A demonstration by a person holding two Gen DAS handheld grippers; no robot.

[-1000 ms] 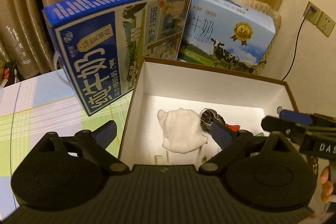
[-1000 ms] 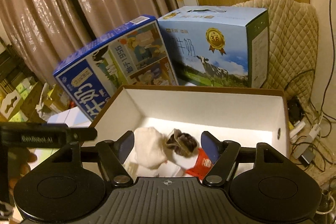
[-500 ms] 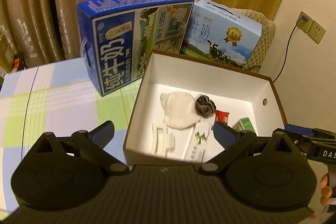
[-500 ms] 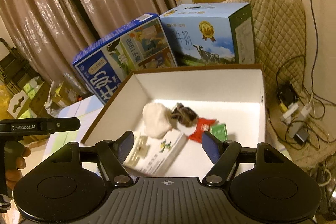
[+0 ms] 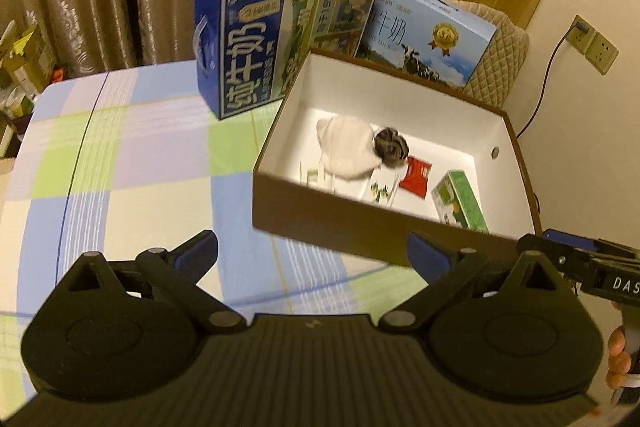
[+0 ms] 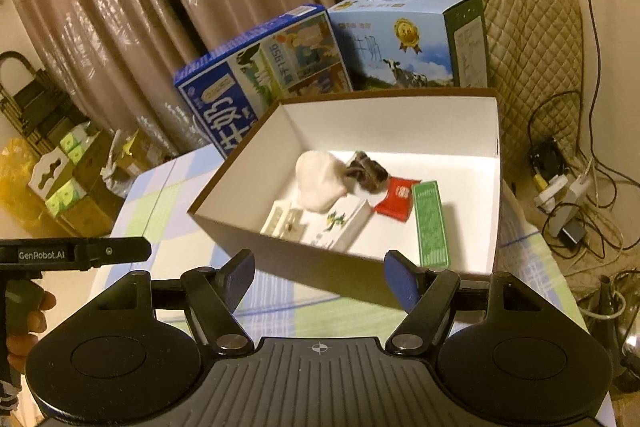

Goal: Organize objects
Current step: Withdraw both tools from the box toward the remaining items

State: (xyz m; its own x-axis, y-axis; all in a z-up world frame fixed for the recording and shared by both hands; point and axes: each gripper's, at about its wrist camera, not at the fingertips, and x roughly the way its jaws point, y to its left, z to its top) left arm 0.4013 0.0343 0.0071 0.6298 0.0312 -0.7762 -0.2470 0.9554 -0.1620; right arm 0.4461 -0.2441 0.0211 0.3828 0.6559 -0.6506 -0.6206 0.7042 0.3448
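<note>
Left wrist view: the left gripper (image 5: 312, 251) has its blue-padded fingers (image 5: 198, 253) spread wide apart with nothing between them, hovering above the checked pastel cloth of the counter (image 5: 120, 163), short of the brown cardboard box with a white inside (image 5: 332, 211). The right gripper (image 6: 320, 275) is likewise apart and empty, its fingers just short of the box's near wall. Both being empty and held back from the box suggests the sorting is done or nearly so.

Beyond the fingertips, inside the box, lie the task's things, gathered loosely in the middle of the floor: a crumpled white cloth (image 6: 320, 183), a dark striped hair tie (image 6: 368, 171) touching it, a red foil snack packet (image 6: 398, 203), a slim green carton (image 6: 430, 227) lying flat toward the right wall, a white carton with a green leaf print (image 6: 340, 225), and a small white plastic clip (image 6: 280, 219) nearest the left fingertip side. They sit low, below the rim, so any further reach would have to clear the near wall.

Further out, behind the box, a dark blue milk carton case (image 5: 260, 39) stands tilted and a light blue milk case with a gold seal (image 5: 432, 39) rests beside it, crowding the far side. Curtains (image 6: 140, 27) hang behind; cables and plugs (image 6: 568, 187) lie past the right edge.
</note>
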